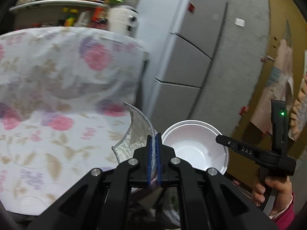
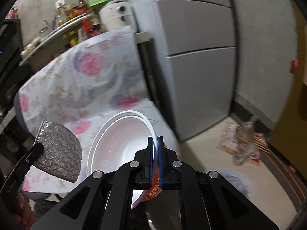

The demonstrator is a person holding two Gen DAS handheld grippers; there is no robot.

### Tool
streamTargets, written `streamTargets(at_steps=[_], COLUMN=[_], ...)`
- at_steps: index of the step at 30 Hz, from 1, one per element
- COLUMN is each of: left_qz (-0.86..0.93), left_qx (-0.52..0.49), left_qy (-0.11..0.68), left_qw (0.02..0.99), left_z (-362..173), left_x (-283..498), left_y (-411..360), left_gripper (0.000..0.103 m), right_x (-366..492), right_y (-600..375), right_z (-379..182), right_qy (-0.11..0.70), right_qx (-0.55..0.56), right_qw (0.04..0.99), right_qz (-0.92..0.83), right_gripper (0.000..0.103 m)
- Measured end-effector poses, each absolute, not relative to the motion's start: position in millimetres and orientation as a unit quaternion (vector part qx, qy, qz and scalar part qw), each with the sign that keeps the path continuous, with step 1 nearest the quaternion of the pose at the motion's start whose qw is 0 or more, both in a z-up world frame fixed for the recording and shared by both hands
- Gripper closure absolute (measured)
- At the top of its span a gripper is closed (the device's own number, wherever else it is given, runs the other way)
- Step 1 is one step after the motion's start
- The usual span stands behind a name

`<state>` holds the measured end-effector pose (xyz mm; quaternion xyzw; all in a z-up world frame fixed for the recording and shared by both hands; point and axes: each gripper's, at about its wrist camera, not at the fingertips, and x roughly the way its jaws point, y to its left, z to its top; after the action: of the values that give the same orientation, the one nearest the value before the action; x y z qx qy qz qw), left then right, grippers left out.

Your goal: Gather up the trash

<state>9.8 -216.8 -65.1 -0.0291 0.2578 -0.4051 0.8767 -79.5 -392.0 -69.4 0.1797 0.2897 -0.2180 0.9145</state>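
My left gripper is shut on a white cleaning cloth with a grey edge; the cloth shows as a grey knitted pad in the right wrist view. My right gripper is shut on the rim of a white foam noodle bowl with an orange label, held in the air. The bowl also shows in the left wrist view, just right of the left gripper, with the right gripper at its rim. Both are held beside a table with a floral cloth.
A grey refrigerator stands to the right of the table. Crumpled plastic wrappers and skewers lie on the floor near the brown wall. A shelf with bottles and a white appliance is behind the table.
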Motion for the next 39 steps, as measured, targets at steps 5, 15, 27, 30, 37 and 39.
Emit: streamTargets(at_steps=[5, 15, 27, 30, 37, 39], left_qz=[-0.464, -0.572, -0.584, -0.565, -0.500, -0.474], left_qx=[-0.006, 0.048, 0.065, 0.067, 0.087, 0.105], left_qy=[0.284, 0.337, 0.410, 0.390, 0.346, 0.344], left_qw=[0.839, 0.746, 0.697, 0.724, 0.789, 0.804], left_z=[-88.0, -137.9, -182.1, -168.0, -121.9, -108.9], left_x=[-8.7, -38.6, -36.1, -30.3, -21.8, -23.4], left_y=[-273.0, -371.2, -415.1, -396.9, -349.4, -328.6], left_gripper=[0.101, 0.101, 0.049, 0.047, 0.032, 0.020], right_x=[-120.4, -188.0, -194.7, -197.3, -187.0, -179.9], right_y=[-419.1, -479.0, -516.1, -511.6, -472.4, -454.8], right_z=[-86.9, -152.7, -212.4, -194.3, -139.9, -127.5], right_qy=[0.306, 0.349, 0.401, 0.386, 0.369, 0.372], right_qx=[0.185, 0.231, 0.273, 0.255, 0.210, 0.196], right_qw=[0.895, 0.833, 0.795, 0.805, 0.842, 0.853], right_qz=[-0.267, -0.361, -0.364, -0.371, -0.332, -0.308], right_gripper=[0.098, 0.097, 0.061, 0.061, 0.044, 0.041])
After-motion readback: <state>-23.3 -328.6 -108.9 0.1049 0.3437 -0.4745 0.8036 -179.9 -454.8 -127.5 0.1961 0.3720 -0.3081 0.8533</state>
